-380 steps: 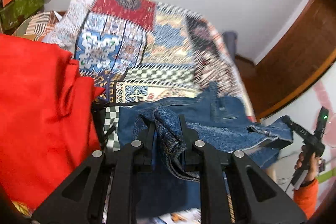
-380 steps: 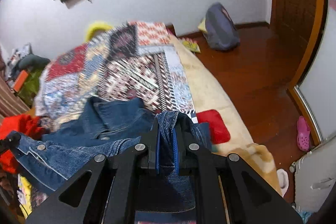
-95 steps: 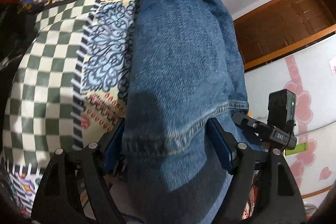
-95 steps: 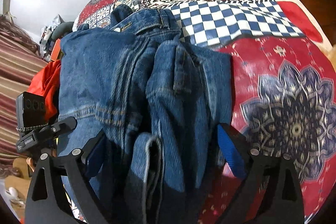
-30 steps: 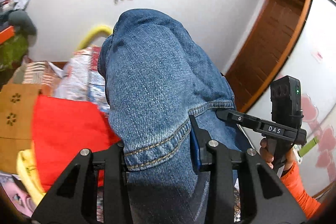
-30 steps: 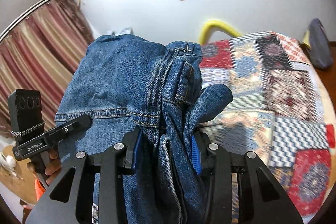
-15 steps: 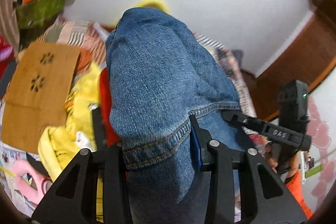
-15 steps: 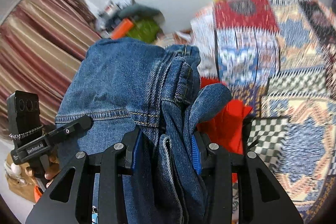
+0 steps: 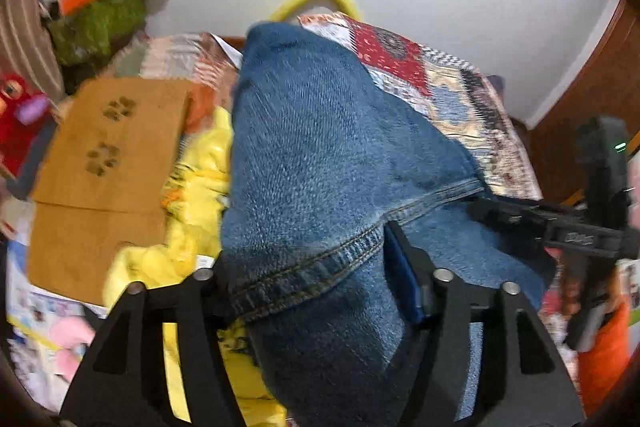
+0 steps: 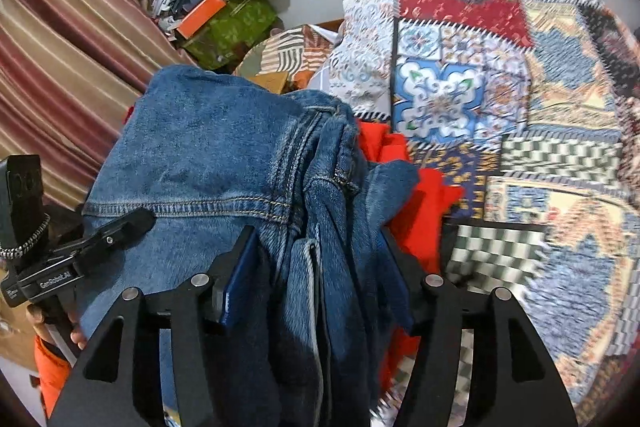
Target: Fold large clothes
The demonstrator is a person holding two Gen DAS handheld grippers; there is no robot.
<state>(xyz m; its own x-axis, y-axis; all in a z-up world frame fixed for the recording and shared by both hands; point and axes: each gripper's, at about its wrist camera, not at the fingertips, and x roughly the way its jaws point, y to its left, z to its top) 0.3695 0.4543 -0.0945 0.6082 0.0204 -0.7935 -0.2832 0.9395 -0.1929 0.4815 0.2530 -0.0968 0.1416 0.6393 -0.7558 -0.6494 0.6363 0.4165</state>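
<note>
Our left gripper [image 9: 308,267] is matte black, each finger a triangular frame with open cut-outs and a round silver screw head near its tip. A blue pad [image 9: 404,277] lines its right finger. Our right gripper [image 10: 316,267] is built alike, a blue pad [image 10: 236,279] on its left finger. Seen from the right gripper, the other unit's black arm carries white lettering, "GenRobot.AI" as far as we can read it, with a boxy black module above that lettering. Below it an orange sleeve [image 10: 50,375] shows.
</note>
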